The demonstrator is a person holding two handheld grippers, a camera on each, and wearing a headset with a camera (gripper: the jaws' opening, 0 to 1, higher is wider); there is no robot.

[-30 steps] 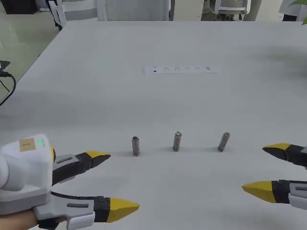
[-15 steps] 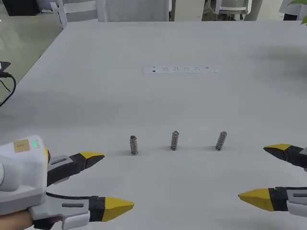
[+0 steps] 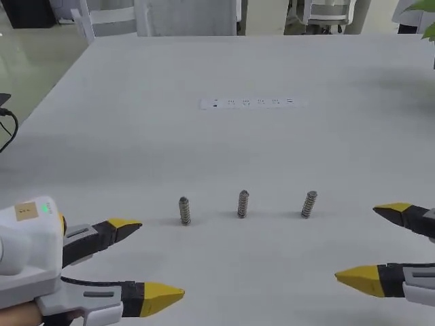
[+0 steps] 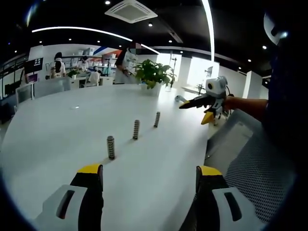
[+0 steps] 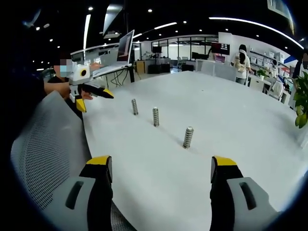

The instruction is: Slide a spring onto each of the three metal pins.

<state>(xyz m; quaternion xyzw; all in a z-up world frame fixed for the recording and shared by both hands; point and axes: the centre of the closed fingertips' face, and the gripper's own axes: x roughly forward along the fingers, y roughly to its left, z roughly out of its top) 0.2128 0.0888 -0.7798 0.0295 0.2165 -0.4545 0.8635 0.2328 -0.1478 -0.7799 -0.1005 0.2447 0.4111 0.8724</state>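
Note:
Three metal pins stand in a row on the white table, each with a spring on it: left spring (image 3: 184, 211), middle spring (image 3: 243, 204), right spring (image 3: 309, 204). My left gripper (image 3: 153, 259) hovers near the front edge, left of the row, open and holding nothing. My right gripper (image 3: 363, 243) hovers to the right of the row, also open and holding nothing. The left gripper view shows the row of springs (image 4: 136, 129) beyond my open left gripper (image 4: 149, 171). In the right gripper view the row of springs (image 5: 155, 116) stands ahead of my open right gripper (image 5: 161, 161).
A flush power strip (image 3: 251, 102) is set into the table further back. Chairs (image 3: 187, 17) line the far edge. A grey mesh chair back (image 5: 45, 149) sits close to the near edge. A potted plant (image 4: 153, 74) stands at the table's right end.
My left gripper has drawn back a little toward the near left. The right gripper has hardly moved. The head view has shifted slightly.

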